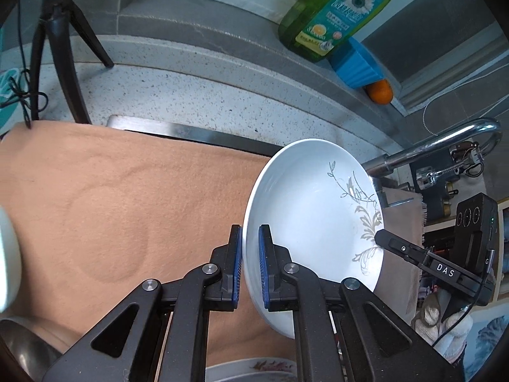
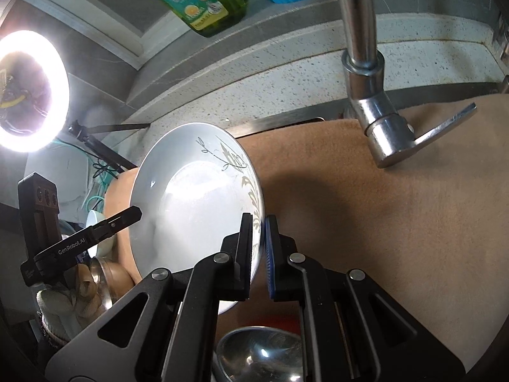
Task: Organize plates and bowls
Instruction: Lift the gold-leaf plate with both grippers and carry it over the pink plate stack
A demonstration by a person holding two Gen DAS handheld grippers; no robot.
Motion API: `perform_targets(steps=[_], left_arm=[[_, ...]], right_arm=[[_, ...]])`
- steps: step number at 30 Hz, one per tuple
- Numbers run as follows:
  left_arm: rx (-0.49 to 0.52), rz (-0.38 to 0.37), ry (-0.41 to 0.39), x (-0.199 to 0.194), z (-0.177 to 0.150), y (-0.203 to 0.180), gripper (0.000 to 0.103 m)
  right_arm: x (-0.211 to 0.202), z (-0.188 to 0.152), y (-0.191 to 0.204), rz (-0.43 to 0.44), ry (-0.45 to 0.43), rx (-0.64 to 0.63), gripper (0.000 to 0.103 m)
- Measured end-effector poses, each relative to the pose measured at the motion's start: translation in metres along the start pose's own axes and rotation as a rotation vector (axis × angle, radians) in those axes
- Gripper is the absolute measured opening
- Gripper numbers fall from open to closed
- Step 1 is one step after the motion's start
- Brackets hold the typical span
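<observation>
Plate (image 1: 305, 222), white with a grey leaf pattern, hangs tilted above the tan cloth (image 1: 111, 197), pinched at opposite rims. Left gripper (image 1: 250, 264) clamps its nine-o'clock edge; right gripper (image 2: 260, 254) clamps the three-o'clock edge. At twelve o'clock stands the green soap bottle (image 1: 337, 9).

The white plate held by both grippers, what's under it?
Under the white plate lies the tan cloth. Lower down, a steel bowl shows. Whatever the cloth covers cannot be seen.

White plate (image 2: 191, 197), both grippers clamping rim
</observation>
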State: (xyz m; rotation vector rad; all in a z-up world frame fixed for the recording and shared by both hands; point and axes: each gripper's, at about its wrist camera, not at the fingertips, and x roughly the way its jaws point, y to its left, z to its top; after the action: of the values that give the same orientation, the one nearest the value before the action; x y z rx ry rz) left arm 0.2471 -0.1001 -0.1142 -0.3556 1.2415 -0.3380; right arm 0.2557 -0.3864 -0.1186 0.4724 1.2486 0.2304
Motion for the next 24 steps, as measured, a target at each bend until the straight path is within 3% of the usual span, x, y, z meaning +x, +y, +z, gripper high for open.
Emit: perform_targets(steps=[13, 24], left_arm=[[0.02, -0.006, -0.056, -0.049, -0.027, 0.007, 0.008], [0.018, -0.01, -0.081, -0.081, -0.073, 0.017, 0.008]], right_arm=[[-0.027, -0.026, 0.041, 0.031, -0.025, -0.064, 0.007], [-0.042, -0.081, 0.066, 0.047, -0.037, -0.095, 0.007]])
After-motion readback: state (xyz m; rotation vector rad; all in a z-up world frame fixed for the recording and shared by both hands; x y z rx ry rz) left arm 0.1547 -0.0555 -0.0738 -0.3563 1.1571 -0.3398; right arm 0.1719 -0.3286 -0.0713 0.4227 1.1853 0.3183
